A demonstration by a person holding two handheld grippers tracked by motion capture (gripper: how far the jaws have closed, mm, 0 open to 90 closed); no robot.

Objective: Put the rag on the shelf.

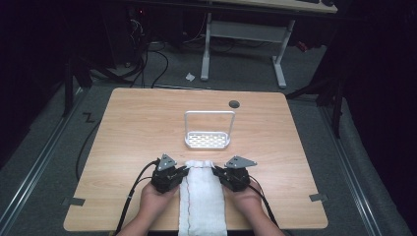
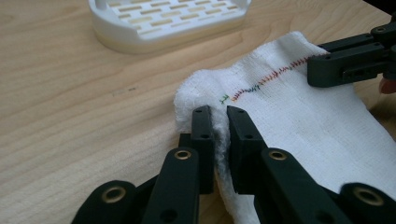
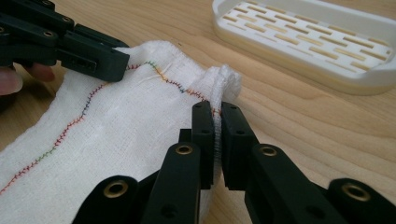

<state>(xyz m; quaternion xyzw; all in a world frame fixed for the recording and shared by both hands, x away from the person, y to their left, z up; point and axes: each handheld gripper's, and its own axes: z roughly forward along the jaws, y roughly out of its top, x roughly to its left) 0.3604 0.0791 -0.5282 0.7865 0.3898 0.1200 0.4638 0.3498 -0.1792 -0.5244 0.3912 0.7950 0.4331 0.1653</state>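
A white cloth (image 1: 202,196) with a coloured stitched seam lies lengthwise on the table's near edge between my two hands. My left gripper (image 1: 183,170) is shut on the cloth's far left corner; in the left gripper view a fold of cloth (image 2: 261,112) is pinched between its jaws (image 2: 220,116). My right gripper (image 1: 217,171) is shut on the far right corner, and the right gripper view has the cloth's (image 3: 121,121) edge squeezed between its jaws (image 3: 218,112). Both grippers rest low at the table.
A white slotted rack (image 1: 207,139) with a tall wire handle stands just beyond the cloth at the table's middle. A dark round grommet (image 1: 234,103) sits near the far edge. Bare wood lies left and right of the hands.
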